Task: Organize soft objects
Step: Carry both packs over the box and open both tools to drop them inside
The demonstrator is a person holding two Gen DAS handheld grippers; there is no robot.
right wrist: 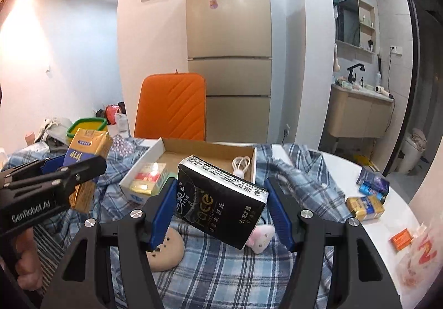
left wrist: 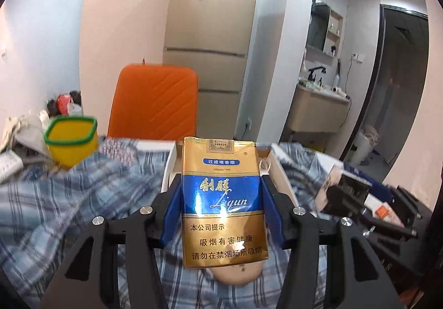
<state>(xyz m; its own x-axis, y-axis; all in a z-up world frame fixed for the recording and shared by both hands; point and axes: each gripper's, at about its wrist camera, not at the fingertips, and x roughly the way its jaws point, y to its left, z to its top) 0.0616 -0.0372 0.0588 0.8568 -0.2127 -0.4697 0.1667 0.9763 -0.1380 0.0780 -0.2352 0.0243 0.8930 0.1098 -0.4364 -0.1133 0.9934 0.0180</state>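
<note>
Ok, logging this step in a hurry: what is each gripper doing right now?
Left gripper: closed on the gold and blue pack, held up.
Right gripper: closed on the black tissue pack, tilted between its pads.

Cardboard box open on top — orange chair behind.

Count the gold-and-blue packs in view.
2: one gold-and-blue pack held in the left gripper, another lying on the white table at right. More may be hidden.
</note>
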